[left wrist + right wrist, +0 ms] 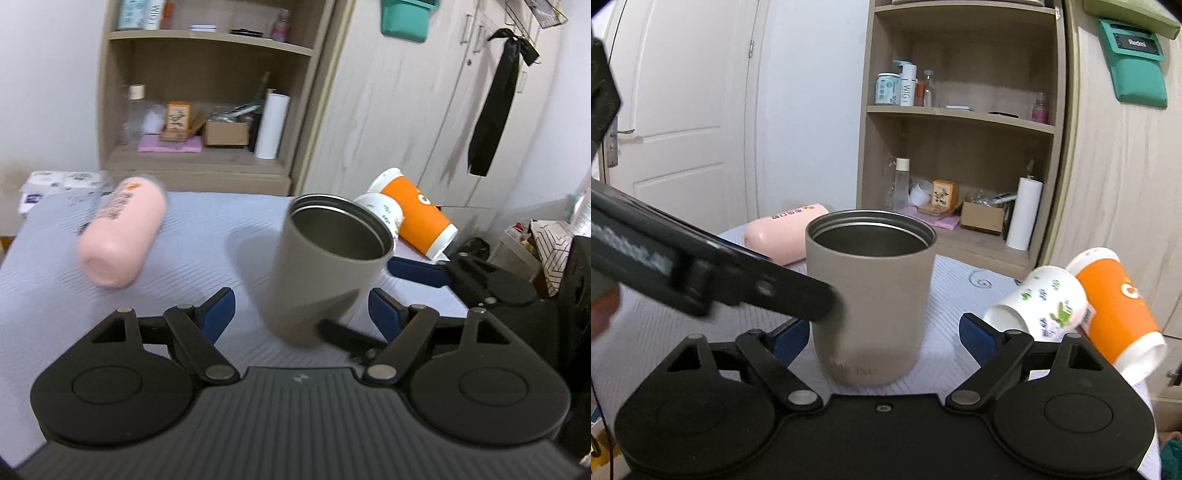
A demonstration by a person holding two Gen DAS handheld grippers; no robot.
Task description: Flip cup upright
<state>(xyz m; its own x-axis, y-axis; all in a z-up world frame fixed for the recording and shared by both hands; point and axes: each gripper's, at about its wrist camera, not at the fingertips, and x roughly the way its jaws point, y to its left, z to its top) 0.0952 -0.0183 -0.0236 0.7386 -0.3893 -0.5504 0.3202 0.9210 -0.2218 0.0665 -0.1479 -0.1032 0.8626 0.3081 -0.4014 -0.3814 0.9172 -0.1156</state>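
A grey metal cup (325,269) stands mouth-up on the pale blue cloth (207,236), between the blue pads of my left gripper (303,314), which is open and not touching it. In the right wrist view the same cup (871,306) stands upright between the open jaws of my right gripper (882,332), with gaps on both sides. The left gripper's black finger (738,280) reaches in from the left and meets the cup's left side.
A pink bottle (122,232) lies on its side at left. A white patterned paper cup (1038,302) and an orange paper cup (1115,314) lie on their sides at right. A wooden shelf unit (207,92) stands behind the table.
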